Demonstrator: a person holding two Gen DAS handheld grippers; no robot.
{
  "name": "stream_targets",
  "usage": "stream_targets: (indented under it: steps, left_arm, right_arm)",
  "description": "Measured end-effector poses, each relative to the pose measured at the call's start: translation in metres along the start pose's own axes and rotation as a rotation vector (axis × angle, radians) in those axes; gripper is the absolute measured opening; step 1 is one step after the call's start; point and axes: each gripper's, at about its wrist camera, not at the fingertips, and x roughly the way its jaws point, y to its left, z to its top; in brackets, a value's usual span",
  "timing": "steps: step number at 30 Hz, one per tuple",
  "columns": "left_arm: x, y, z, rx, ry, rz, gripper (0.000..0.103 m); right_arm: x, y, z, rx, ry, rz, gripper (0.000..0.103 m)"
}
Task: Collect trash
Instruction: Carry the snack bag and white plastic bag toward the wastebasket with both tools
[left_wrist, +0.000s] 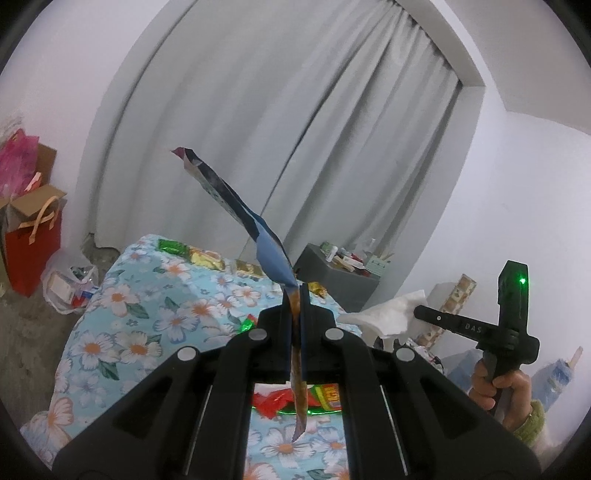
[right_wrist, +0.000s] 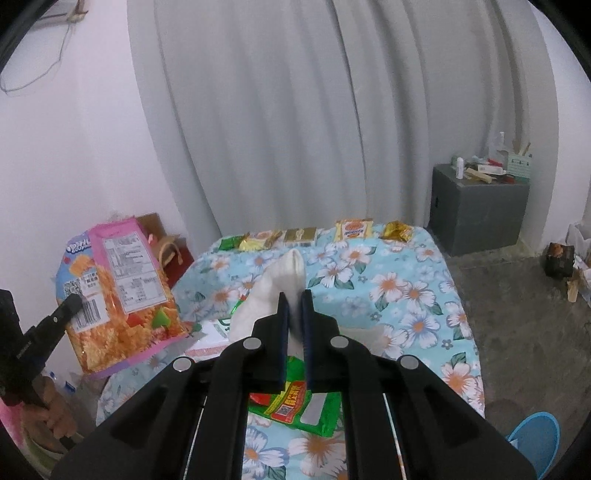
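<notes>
Over floral table | left gripper (left_wrist: 294, 295) pinches snack wrapper (left_wrist: 236, 206) | right gripper (right_wrist: 294, 301) pinches tissue (right_wrist: 280, 291)

A: Where is the snack bag (right_wrist: 122, 295)?
B: Up in the air, left of the table (right_wrist: 424, 295), pinched in the left gripper (left_wrist: 295, 291).
A: And the tissue (right_wrist: 275, 295)?
B: Over the middle of the table, pinched in the right gripper (right_wrist: 294, 299).
A: What lies under it?
B: A flat wrapper (right_wrist: 299, 410), on the near part of the cloth.
A: And at the back?
B: A row of small packets (right_wrist: 314, 234) along the far edge. Behind the table on the right stands a box (right_wrist: 476, 218) with little things on top
</notes>
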Motion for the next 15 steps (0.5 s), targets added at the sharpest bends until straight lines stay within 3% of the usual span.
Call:
stream_targets:
  steps: [10, 15]
  left_arm:
    - [0.027, -0.064, -0.002, 0.114, 0.071, -0.134, 0.001]
    - [0.061, -0.113, -0.016, 0.193, 0.156, -0.245, 0.001]
  right_arm:
    - [-0.061, -0.048, -0.012, 0.096, -0.113, -0.053, 0.007]
    - [-0.110, -0.101, -0.035, 0.183, -0.169, -0.155, 0.007]
